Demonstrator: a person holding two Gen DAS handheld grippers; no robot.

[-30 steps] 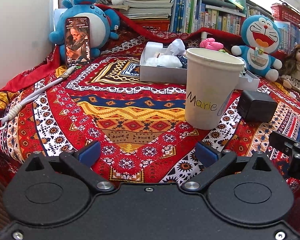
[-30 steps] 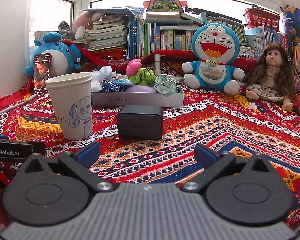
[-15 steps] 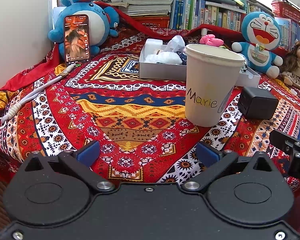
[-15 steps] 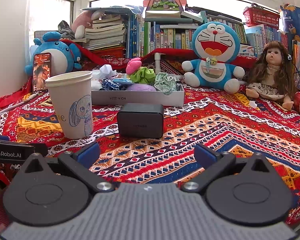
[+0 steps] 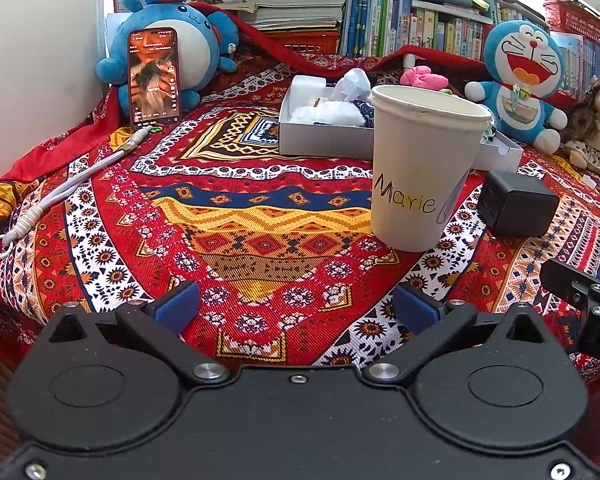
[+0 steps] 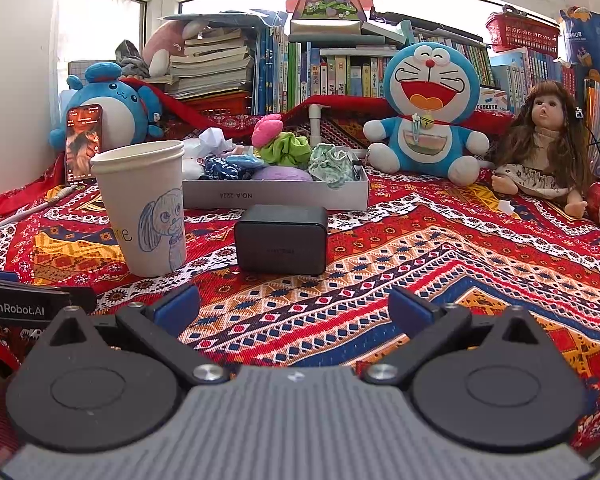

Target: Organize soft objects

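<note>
The left gripper [image 5: 296, 305] sat low at the near edge, its two blue-padded fingers [image 5: 176, 306] spread wide apart with nothing between them. The right gripper [image 6: 294, 306] was held level just beside it on the right, jaws equally wide and empty. Each showed in the other's view: the right at the far right edge of the left wrist view, the left at the left edge of the right wrist view.

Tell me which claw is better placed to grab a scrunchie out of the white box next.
Right, probably. The right claw is open and faces the white box almost head-on, only the black cube between. For the left claw, the paper cup blocks part of the box.
</note>
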